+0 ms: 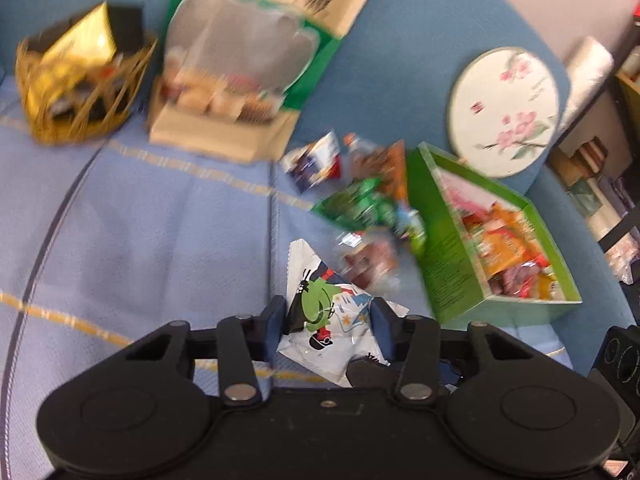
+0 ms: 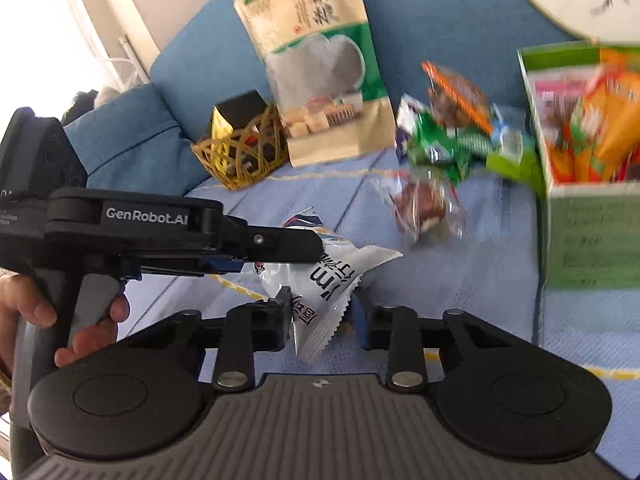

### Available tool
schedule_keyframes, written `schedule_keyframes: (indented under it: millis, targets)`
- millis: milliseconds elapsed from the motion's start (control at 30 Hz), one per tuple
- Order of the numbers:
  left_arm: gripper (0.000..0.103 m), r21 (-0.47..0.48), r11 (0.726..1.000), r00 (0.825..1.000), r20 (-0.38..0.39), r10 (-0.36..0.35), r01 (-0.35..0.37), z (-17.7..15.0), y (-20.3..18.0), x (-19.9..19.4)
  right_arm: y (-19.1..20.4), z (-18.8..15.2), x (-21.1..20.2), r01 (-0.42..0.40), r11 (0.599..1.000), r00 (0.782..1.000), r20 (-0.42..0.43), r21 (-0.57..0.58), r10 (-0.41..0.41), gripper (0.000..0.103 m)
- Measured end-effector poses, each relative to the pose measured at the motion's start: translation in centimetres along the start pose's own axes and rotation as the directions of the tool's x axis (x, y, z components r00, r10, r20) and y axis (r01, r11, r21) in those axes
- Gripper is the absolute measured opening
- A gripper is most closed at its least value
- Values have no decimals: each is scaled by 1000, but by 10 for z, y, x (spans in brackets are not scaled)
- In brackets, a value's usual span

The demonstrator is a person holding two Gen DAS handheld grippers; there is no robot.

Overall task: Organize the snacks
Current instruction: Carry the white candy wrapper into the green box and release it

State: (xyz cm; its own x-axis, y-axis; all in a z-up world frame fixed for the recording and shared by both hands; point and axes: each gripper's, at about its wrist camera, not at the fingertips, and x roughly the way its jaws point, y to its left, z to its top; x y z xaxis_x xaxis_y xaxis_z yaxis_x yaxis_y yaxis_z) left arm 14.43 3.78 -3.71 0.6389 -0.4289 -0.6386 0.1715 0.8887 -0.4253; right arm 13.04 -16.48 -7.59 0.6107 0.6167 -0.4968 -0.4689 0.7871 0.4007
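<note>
Fingers (image 1: 280,322) of both grippers pinch one white snack packet (image 1: 324,320).

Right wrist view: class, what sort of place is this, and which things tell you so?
Probably a living room at home: a blue sofa backrest and blue cushion behind a cloth-covered seat, with a wicker basket of snacks.

Daylight pours in from the upper left of the right wrist view, where the window (image 2: 48,40) is blown out to plain white, and the rest of the scene is evenly bright with only soft shadows. Motion blur smears the far things in both views, worst on the green box (image 1: 460,256) and the loose packets (image 2: 448,136), while the black gripper bodies along the bottom edge stay sharp. Fisheye bending curves the cloth's stripes (image 1: 40,248) toward the edges.
</note>
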Motion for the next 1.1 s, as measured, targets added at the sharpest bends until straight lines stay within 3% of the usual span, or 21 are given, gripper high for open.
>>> schedule_keyframes:
  millis: [300, 567, 733, 1000, 1033, 1100]
  targets:
    - [55, 88, 991, 992, 71, -104, 97, 36, -70, -5, -16, 28, -56, 64, 998, 980, 190, -1, -63, 50]
    - [55, 199, 961, 976, 68, -207, 190, 66, -156, 32, -59, 51, -112, 190, 979, 914, 350, 79, -206, 50]
    - [55, 263, 933, 964, 29, -263, 246, 71, -200, 71, -93, 54, -138, 248, 952, 869, 393, 181, -301, 50]
    - [57, 246, 922, 952, -14, -306, 300, 70, -229, 116, -127, 53, -152, 349, 892, 810, 387, 286, -441, 50]
    - [61, 247, 921, 952, -16, -307, 301, 69, -230, 121, -129, 52, -153, 363, 885, 804, 382, 292, -456, 50]
    - [78, 268, 921, 957, -11, -291, 283, 66, -231, 127, -133, 50, -152, 400, 870, 790, 373, 287, -486, 50]
